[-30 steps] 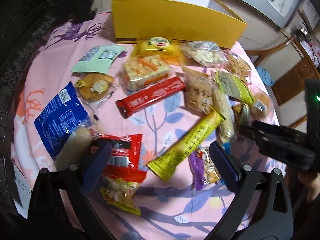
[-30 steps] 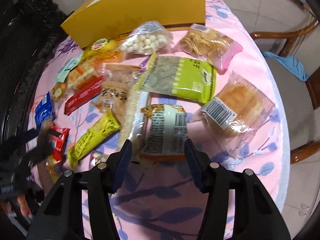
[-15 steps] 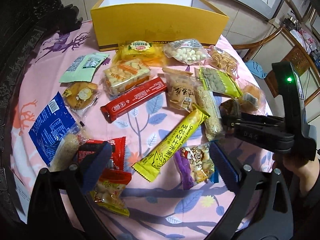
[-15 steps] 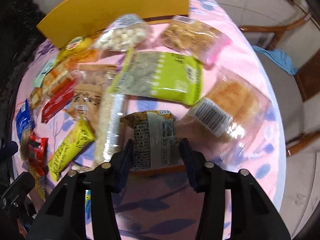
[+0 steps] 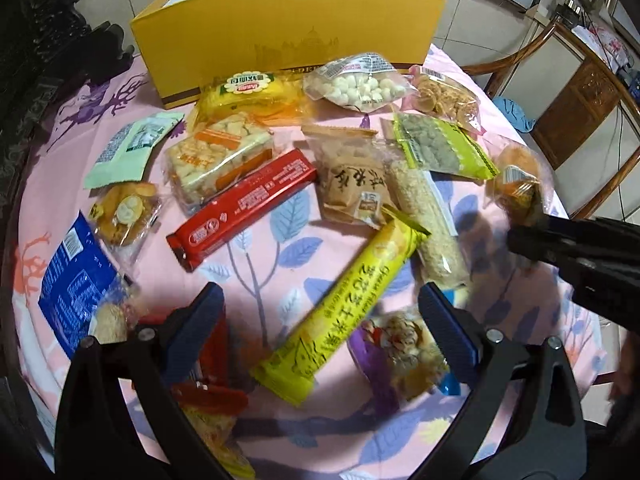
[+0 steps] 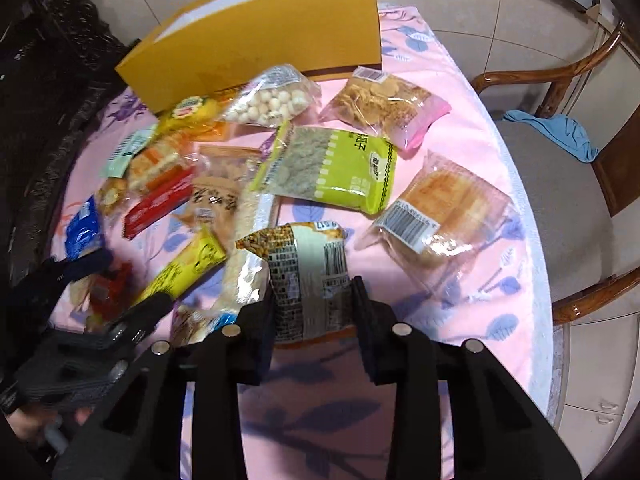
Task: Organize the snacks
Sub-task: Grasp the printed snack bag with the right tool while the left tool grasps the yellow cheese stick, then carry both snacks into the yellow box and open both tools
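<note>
Several snack packets lie on a round table with a pink cloth (image 5: 256, 240), in front of an open yellow box (image 5: 288, 28). My left gripper (image 5: 320, 324) is open above a long yellow bar (image 5: 344, 308), a purple nut packet (image 5: 400, 352) and red packets (image 5: 212, 360). My right gripper (image 6: 314, 304) has closed on a brown-and-white packet (image 6: 308, 272), with both pads against its sides. In the left wrist view the right gripper (image 5: 532, 236) shows at the right with the packet (image 5: 516, 188).
A green packet (image 6: 328, 168), a bread packet (image 6: 440, 212), a pink chip bag (image 6: 388, 104) and a bag of white balls (image 6: 272, 100) lie near my right gripper. A red bar (image 5: 244, 204) lies mid-table. A wooden chair (image 6: 560, 184) stands to the right.
My right gripper moved forward and its jaws closed onto the brown-and-white packet. My left gripper drew back and down a little, staying open.
</note>
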A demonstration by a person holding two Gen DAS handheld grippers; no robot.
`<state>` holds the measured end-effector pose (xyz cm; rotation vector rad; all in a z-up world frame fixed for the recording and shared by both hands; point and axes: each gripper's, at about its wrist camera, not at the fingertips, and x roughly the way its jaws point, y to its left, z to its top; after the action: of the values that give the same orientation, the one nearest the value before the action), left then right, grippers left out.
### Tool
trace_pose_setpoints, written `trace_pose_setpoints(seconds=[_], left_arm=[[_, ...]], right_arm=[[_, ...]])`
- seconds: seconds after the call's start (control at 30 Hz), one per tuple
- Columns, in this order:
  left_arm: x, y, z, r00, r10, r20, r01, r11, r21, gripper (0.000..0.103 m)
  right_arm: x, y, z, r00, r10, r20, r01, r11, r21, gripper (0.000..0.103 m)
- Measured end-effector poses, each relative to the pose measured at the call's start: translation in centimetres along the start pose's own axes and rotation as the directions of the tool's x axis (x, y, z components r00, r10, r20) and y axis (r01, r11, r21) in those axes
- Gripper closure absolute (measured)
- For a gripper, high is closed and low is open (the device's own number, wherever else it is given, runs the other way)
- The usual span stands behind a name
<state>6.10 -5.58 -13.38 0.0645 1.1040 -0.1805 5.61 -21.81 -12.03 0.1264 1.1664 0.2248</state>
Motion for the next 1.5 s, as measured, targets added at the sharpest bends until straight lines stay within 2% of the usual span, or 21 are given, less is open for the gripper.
trace_pose_setpoints(seconds=[0.07, 0.1, 0.13, 0.2, 0.3, 0.43, 0.47, 0.5, 0.53, 0.6, 0.8, 1.03, 1.2, 1.33, 1.5], left_arm=[[0.6, 0.0, 0.0, 1.000, -0.007, -0.009, 0.007, 1.000, 0.010, 0.012], [0.9, -0.1, 0.0, 1.000, -0.018, -0.020, 0.018, 1.000, 0.013, 0.023], [1.7, -0.3, -0.1, 0.998, -0.045, -0.050, 0.046, 0.999, 0.022, 0.029], [2.7, -0.9, -0.7, 0.995, -0.071, -0.068, 0.074, 0.996, 0.041, 0.032], [3.5, -1.8, -1.1, 0.999, -0.022, -0.033, 0.025, 0.994, 0.108, 0.034], [4.2, -1.6, -1.1, 1.000, -0.014, -0.003, 0.015, 0.995, 0.100, 0.035], [4.2, -1.5, -1.1, 1.000, -0.003, 0.012, 0.002, 0.995, 0.099, 0.042], [4.2, -1.3, -1.2, 1.000, -0.008, 0.026, 0.005, 0.995, 0.098, 0.066], [4.2, -1.0, -1.1, 1.000, 0.001, 0.032, -0.004, 0.995, 0.095, 0.074], [4.4, -0.8, -1.1, 1.000, 0.003, 0.027, -0.006, 0.996, 0.088, 0.080], [3.7, 0.3, -1.0, 1.000, 0.004, 0.023, -0.005, 0.999, 0.048, 0.082], [-1.9, 1.6, 0.9, 0.993, -0.032, 0.113, 0.036, 0.999, -0.032, 0.082], [-3.8, 2.4, 2.4, 0.988, -0.048, 0.143, 0.061, 0.994, -0.088, 0.082], [-4.2, 3.2, 3.7, 0.988, -0.053, 0.145, 0.071, 0.991, -0.117, 0.082], [-4.9, 4.0, 6.2, 0.986, -0.046, 0.161, 0.069, 0.987, -0.146, 0.082]], right_arm=[[-0.5, -0.1, -0.4, 1.000, 0.007, -0.002, -0.007, 1.000, -0.001, 0.068], [-0.6, 0.1, -0.4, 1.000, 0.011, -0.003, -0.011, 1.000, 0.001, 0.068], [-0.6, 0.2, -0.5, 1.000, 0.014, -0.005, -0.014, 1.000, 0.002, 0.068], [-0.7, 0.1, -0.8, 1.000, 0.020, -0.010, -0.020, 1.000, 0.005, 0.068], [-0.8, 0.4, -0.9, 1.000, 0.025, -0.008, -0.025, 1.000, 0.002, 0.068], [-0.9, 0.7, -1.0, 1.000, 0.031, -0.002, -0.031, 1.000, 0.002, 0.068], [-0.9, 0.8, -1.0, 1.000, 0.031, -0.001, -0.031, 1.000, 0.002, 0.068], [-1.0, 0.8, -1.0, 0.999, 0.032, 0.000, -0.032, 0.999, 0.001, 0.068], [-1.1, 0.8, -1.0, 0.999, 0.032, 0.004, -0.032, 0.999, -0.001, 0.068], [-1.2, 0.9, -1.0, 0.999, 0.032, 0.008, -0.032, 0.999, -0.004, 0.068], [-1.7, 0.9, -0.8, 0.999, 0.040, 0.024, -0.040, 0.999, -0.002, 0.068], [-2.8, 1.1, -0.1, 0.997, 0.054, 0.053, -0.054, 0.999, -0.005, 0.068], [-3.7, 2.1, 0.9, 0.994, 0.062, 0.085, -0.059, 0.998, -0.037, 0.068], [-4.0, 3.0, 2.5, 0.992, 0.072, 0.101, -0.066, 0.996, -0.061, 0.068], [-4.4, 4.1, 6.6, 0.985, 0.091, 0.144, -0.079, 0.993, -0.083, 0.068]])
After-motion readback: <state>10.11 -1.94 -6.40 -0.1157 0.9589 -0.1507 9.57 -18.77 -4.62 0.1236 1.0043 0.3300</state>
